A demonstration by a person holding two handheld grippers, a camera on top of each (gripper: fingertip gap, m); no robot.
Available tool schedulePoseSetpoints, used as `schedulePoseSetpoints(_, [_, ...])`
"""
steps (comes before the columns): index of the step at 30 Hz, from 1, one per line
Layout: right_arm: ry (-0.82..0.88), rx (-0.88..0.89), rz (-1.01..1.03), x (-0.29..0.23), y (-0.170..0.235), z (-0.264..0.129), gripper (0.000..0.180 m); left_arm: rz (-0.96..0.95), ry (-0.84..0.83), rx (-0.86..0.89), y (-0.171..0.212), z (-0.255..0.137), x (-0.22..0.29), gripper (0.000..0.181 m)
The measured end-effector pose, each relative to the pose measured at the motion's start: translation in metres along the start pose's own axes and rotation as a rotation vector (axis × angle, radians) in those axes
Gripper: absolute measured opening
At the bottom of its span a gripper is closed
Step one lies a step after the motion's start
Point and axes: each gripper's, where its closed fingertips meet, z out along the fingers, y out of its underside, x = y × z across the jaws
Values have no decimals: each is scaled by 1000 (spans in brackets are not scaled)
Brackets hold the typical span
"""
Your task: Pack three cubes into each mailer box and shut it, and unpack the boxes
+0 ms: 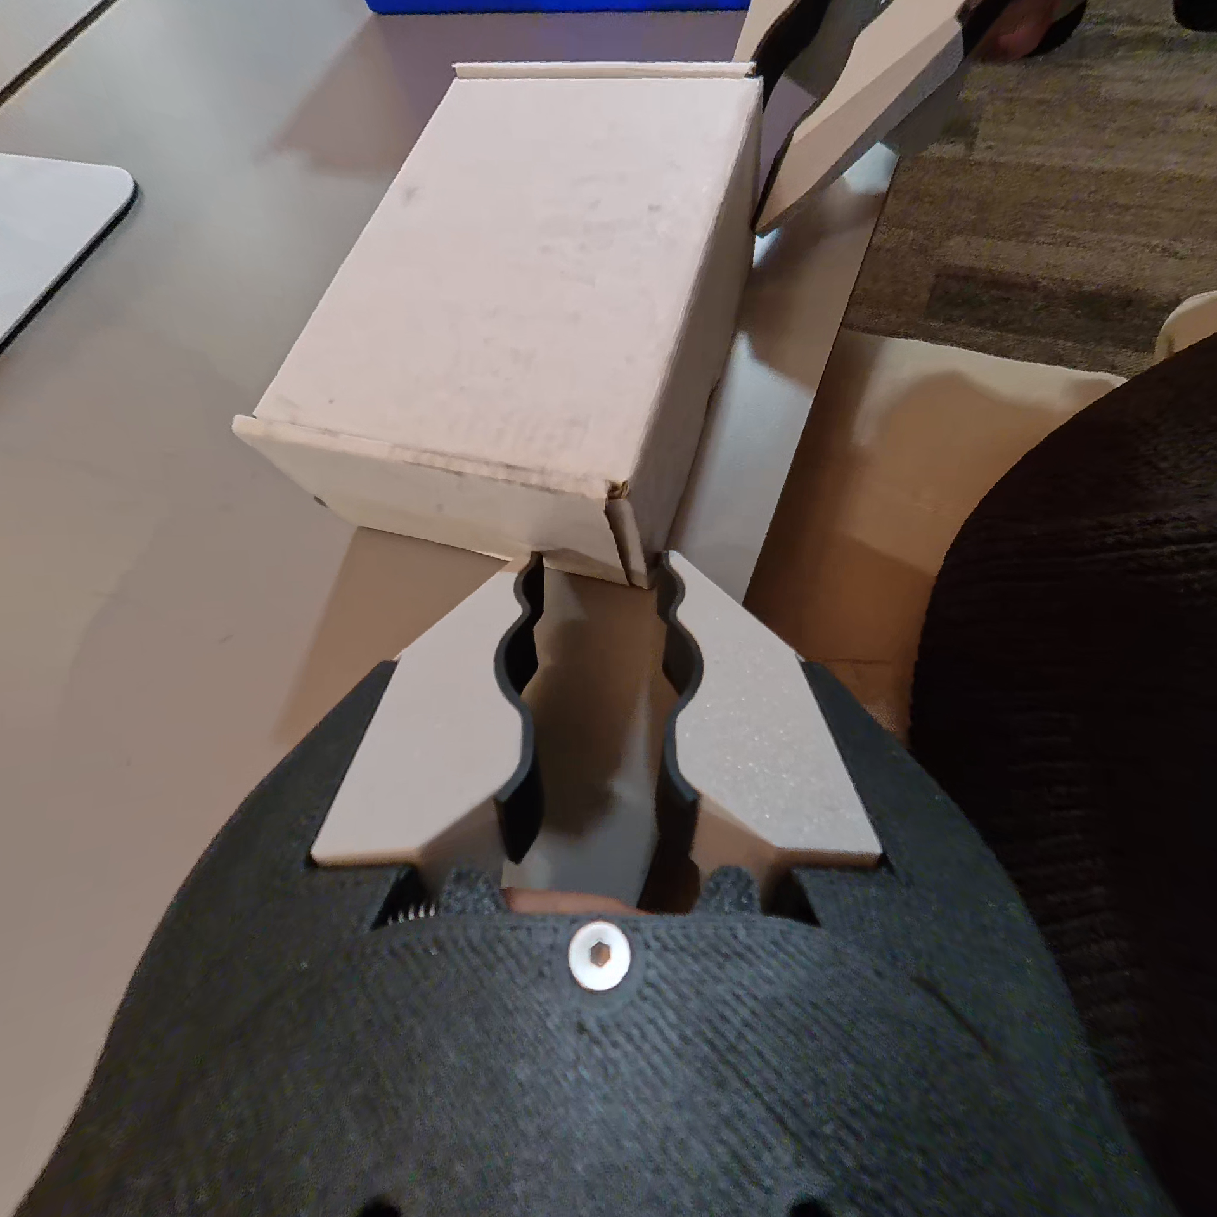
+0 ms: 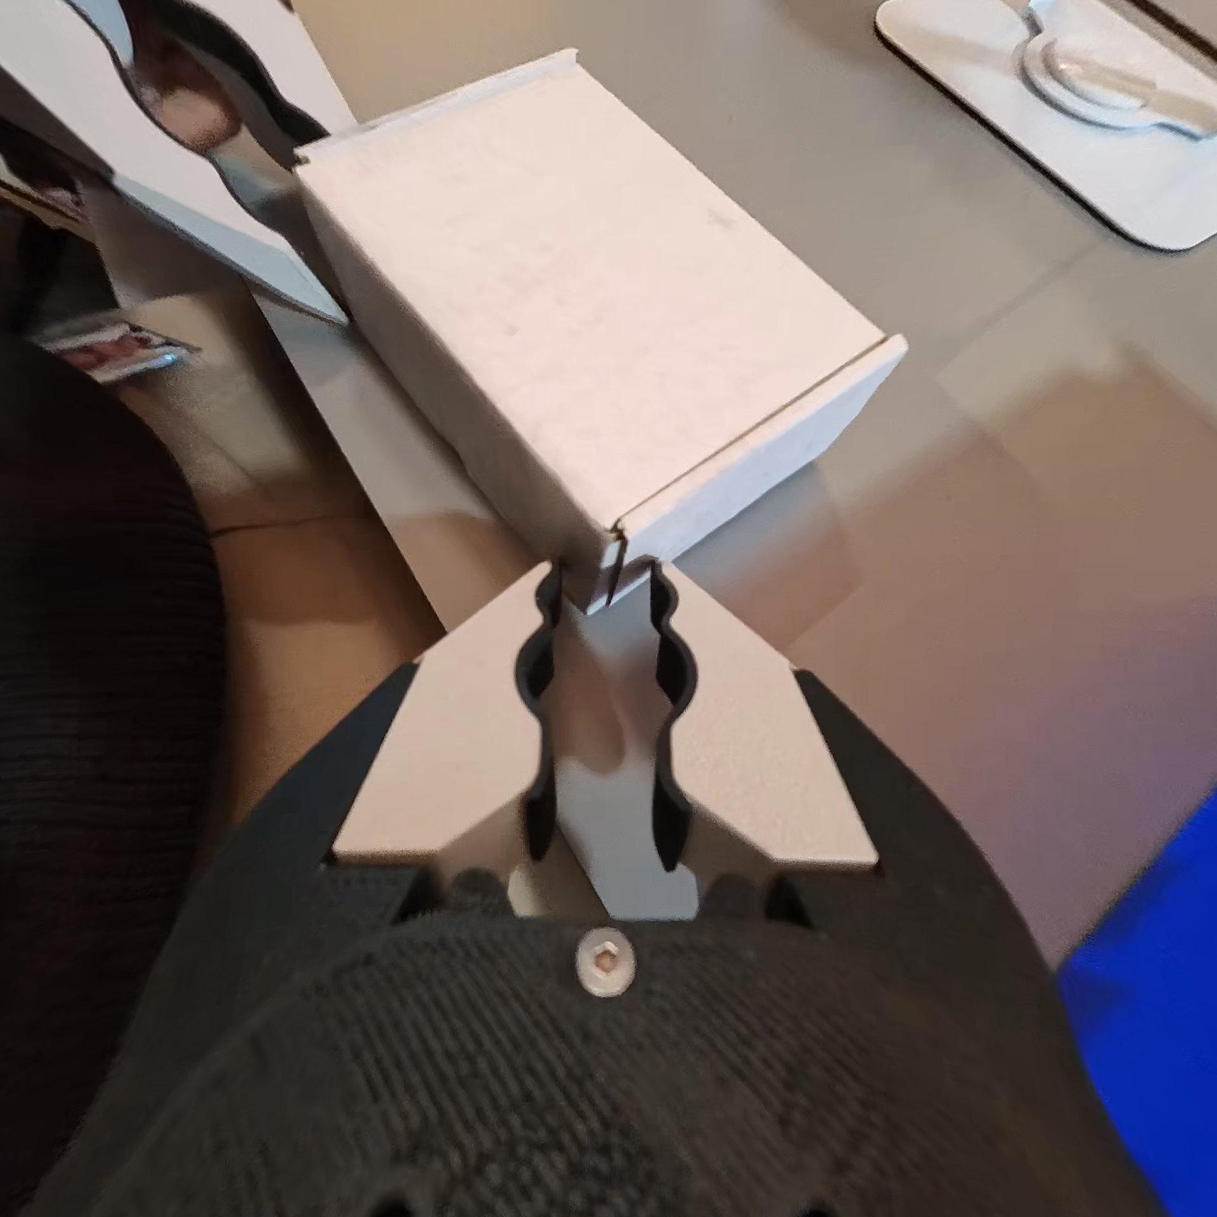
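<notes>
A closed white mailer box was seen resting on the grey tabletop, close to the tabletop's near edge, with its lid down and its broad top face turned upward. Its long axis was laid roughly along that edge, running from one pair of tongs to the other.

In the left wrist view, the left tongs were set at the near lower corner of the box, where a side flap seam could be made out. The fingers were kept a narrow gap apart, with the corner lying at or just between their tips; whether the cardboard was actually pinched could not be told. At the far end of the box, the other tongs were seen at the upper right, beside the far corner.

In the right wrist view, the right tongs were placed in the same way at the opposite end, their tips at either side of the near lower corner of the box. The gap was narrow, and a firm grip could not be confirmed. The picture was somewhat blurred.

A flat white pad with a dark rim was seen on the tabletop beyond the box, and a blue object near the right edge of that view.
</notes>
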Motion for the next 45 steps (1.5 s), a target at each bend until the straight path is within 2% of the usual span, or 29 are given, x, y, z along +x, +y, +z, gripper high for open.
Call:
schedulePoseSetpoints(1, [7, -5, -16, 0, 0, 0, 25, 4, 3, -1, 0, 0, 1, 32])
schedulePoseSetpoints(8, [3, -7, -34, -3, 2, -2, 23, 38, 18, 0, 1, -3, 4, 17])
schedulePoseSetpoints(11, [-12, -6, 1, -3, 1, -2, 23, 47, 14, -10, 3, -2, 4, 17])
schedulePoseSetpoints(13, [-27, 2, 45, -4, 0, -2, 24, 50, -29, -25, 4, -1, 0, 43])
schedulePoseSetpoints(16, [-17, -9, 81, 1, 3, -2, 45, 45, -74, -11, 0, -4, -8, 81])
schedulePoseSetpoints(18, [-16, -11, 92, 2, 3, -1, 50, -16, -67, 23, -7, -7, -14, 103])
schedulePoseSetpoints(21, [-9, -12, 95, 3, 5, 0, 51, -121, 5, 45, -24, -8, -27, 122])
schedulePoseSetpoints(23, [-3, -21, 108, 5, 8, -1, 51, -87, 3, 64, -38, -9, -46, 135])
schedulePoseSetpoints(25, [8, -18, 122, 7, 9, -3, 50, -55, 69, 72, -48, -4, -56, 135])
schedulePoseSetpoints(28, [19, 1, 148, 8, 7, -7, 49, -22, 236, 56, -51, 9, -42, 136])
schedulePoseSetpoints(31, [27, 2, 168, 5, 11, -12, 47, 66, 211, -25, -32, 24, -36, 138])
schedulePoseSetpoints(33, [40, -1, 174, 3, 14, -16, 46, 131, 186, -65, -23, 31, -35, 149])
schedulePoseSetpoints(37, [47, -7, 180, -5, 19, -20, 44, 190, 159, -64, -21, 42, -41, 144])
schedulePoseSetpoints(39, [69, -28, 157, -7, 23, -22, 44, 220, 225, -39, -23, 42, -33, 143])
schedulePoseSetpoints(42, [196, -51, 49, 3, 23, -29, 49, 207, 290, -5, -32, 37, -27, 142])
schedulePoseSetpoints(45, [484, -120, -239, 28, 8, -47, 54, 83, 303, 41, -46, 31, -31, 140])
